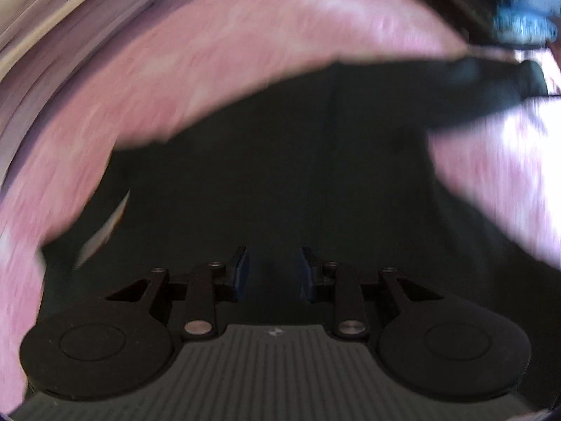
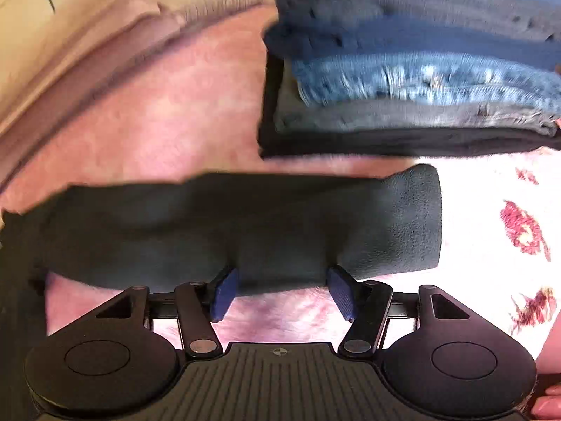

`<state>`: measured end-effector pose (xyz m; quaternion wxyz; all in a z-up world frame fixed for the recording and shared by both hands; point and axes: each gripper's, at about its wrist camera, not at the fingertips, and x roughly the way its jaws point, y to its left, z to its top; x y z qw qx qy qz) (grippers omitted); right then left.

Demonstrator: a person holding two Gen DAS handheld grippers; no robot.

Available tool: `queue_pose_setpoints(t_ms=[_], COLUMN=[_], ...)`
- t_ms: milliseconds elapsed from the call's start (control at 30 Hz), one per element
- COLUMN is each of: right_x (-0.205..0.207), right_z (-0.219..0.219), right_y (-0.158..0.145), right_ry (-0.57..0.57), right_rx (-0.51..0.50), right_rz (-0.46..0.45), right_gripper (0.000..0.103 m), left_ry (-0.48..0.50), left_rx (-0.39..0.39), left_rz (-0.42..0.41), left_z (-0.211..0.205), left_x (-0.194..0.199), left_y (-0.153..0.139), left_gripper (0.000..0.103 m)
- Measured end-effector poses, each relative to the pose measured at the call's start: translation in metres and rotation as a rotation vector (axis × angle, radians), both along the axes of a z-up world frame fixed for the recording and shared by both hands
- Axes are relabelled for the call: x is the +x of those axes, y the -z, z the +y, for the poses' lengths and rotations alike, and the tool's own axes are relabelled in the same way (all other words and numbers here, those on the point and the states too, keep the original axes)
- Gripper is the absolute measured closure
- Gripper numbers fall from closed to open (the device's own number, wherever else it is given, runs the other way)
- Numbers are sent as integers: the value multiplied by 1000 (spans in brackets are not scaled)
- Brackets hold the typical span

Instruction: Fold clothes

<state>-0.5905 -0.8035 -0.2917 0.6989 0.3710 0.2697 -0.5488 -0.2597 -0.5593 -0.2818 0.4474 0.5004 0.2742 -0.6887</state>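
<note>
Left wrist view was motion-smeared: pink blanket [image 1: 217, 70] texture unreadable. Dark garment [image 1: 280, 182] hid the surface beneath. Folded stack [image 2: 413, 63], at 1 o'clock, was blurred and cut by frame edge.

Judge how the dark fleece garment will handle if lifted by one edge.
The dark fleece garment looks floppy: it bunches and sags between the right gripper's fingers. Its napped surface should resist slipping. It is probably light, draping softly over the pink blanket.

Folded clothes stack [image 2: 413, 70] blocks ahead; pink blanket [image 2: 157, 105] leftward lies open.
</note>
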Motion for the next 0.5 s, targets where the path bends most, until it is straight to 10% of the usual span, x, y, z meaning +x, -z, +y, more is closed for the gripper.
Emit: queue_pose_setpoints(t_ms=[233, 333, 500], right_x=[61, 86, 110], right_z=[73, 112, 143], right_y=[-16, -12, 9], right_ry=[-530, -801, -910], right_rx=[183, 284, 371], right_rz=[-323, -315, -193], right_gripper=[41, 41, 42], left_ry=[-166, -258, -426], left_rx=[109, 156, 210], left_rz=[18, 38, 73], left_z=[166, 233, 329], left_x=[72, 103, 159], left_y=[-21, -26, -21], left_gripper=[69, 63, 63])
